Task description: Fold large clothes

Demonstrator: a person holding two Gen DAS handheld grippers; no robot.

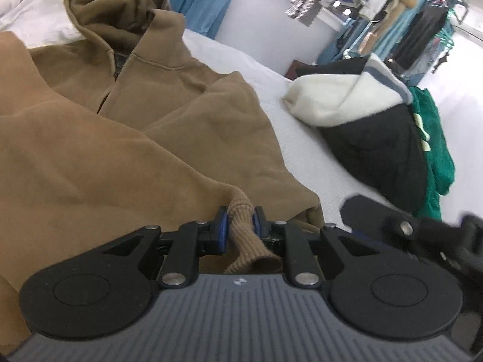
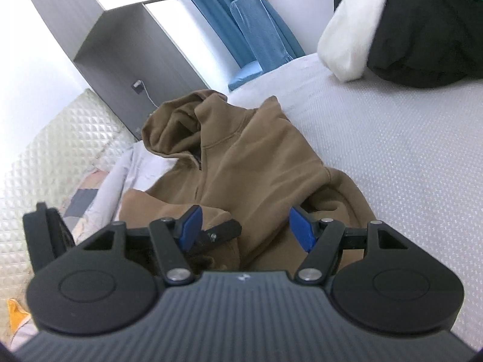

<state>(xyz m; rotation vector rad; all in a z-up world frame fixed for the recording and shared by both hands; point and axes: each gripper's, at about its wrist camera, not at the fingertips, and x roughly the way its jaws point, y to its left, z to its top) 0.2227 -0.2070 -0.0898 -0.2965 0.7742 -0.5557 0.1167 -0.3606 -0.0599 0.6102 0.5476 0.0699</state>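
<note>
left gripper [image 1: 240,221], nearest the lens in the left wrist view: jaws clenched on the ribbed cuff [image 1: 241,211] of a brown hoodie [image 1: 120,150]; cuff end sticks back toward the camera body, both blue pads pressing its sides. right gripper [image 2: 247,226] in the right wrist view: jaws released, wide apart, nothing between the pads; it hovers over the hoodie's lower fabric w/o visible contact.

location of task item: hoodie lies on a white textured bed cover [image 2: 392,150], front up, hood [image 2: 172,123] at the far end, zipper partly open at the neck.

progress (judgement): early stage. one sleeve is drawn in over the body by the left gripper. body is not flat, folds and bulges remain near the hem. left to do, approx: lay that sleeve down, bring in the other sleeve, fold body lengthwise, tuck hood. a pile of other garments [image 1: 377,120] (white, black, green) sits well apart on the bed; probably waiting, can't confirm.

view differences:
- left wrist view only: the cuff grip itself, clothes rack [image 1: 392,9] in bkgd, part of the other tool at the right edge.
- right wrist view only: grey cabinet [image 2: 120,45], quilted mat [image 2: 45,166], hoodie's full outline incl. right shoulder, left tool's linkage crossing in front.
</note>
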